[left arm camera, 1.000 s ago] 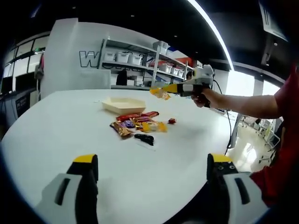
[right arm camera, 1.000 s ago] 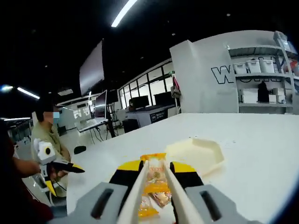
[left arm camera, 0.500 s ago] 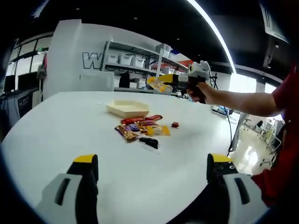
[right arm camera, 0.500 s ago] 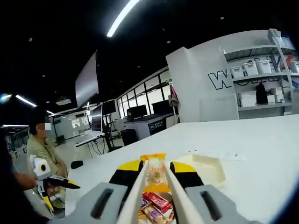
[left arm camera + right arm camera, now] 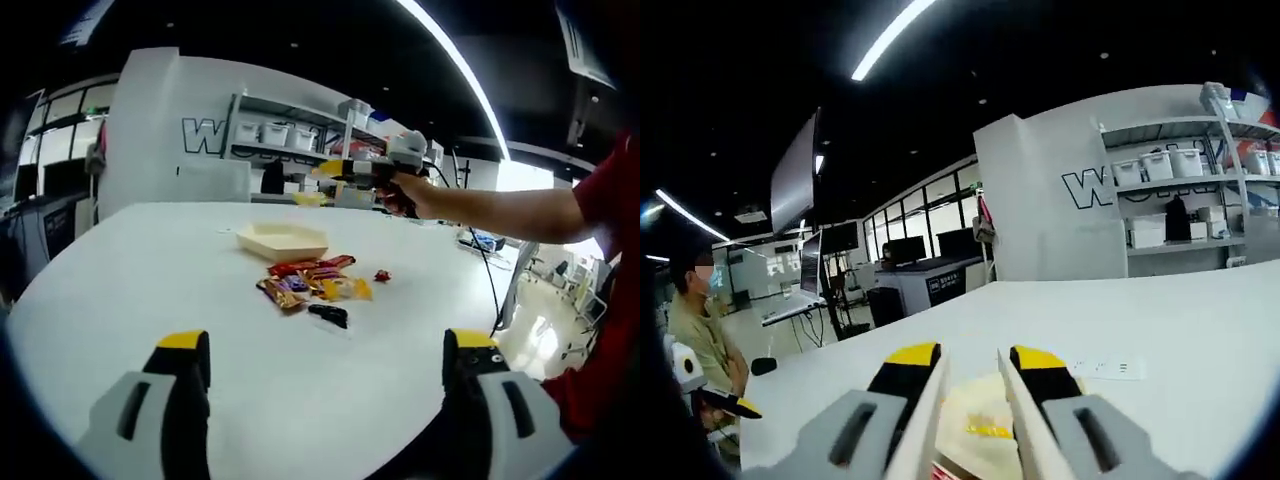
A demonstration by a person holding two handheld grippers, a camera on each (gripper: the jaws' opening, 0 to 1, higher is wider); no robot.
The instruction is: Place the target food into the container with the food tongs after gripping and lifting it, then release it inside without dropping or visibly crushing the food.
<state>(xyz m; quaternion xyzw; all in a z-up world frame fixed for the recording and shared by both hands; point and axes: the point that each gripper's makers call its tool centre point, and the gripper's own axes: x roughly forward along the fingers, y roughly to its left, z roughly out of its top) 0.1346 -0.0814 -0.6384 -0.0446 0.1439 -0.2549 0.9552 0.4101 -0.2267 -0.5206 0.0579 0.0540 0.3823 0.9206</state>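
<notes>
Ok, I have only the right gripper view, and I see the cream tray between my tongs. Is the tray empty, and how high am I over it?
Observer: In the left gripper view the tray looks empty, and the right hand-held gripper is held well above the table, on the tray's far side.
Operator: And the food, do the tongs hold it?
Observer: A yellow packet shows in the air just below the tong tips, above the tray. I cannot tell whether the tongs grip it.
Operator: What else is near the tray?
Observer: A pile of snack packets lies on the table just in front of the tray, on the side of the left hand-held gripper, whose jaws are open with nothing in them.
</notes>
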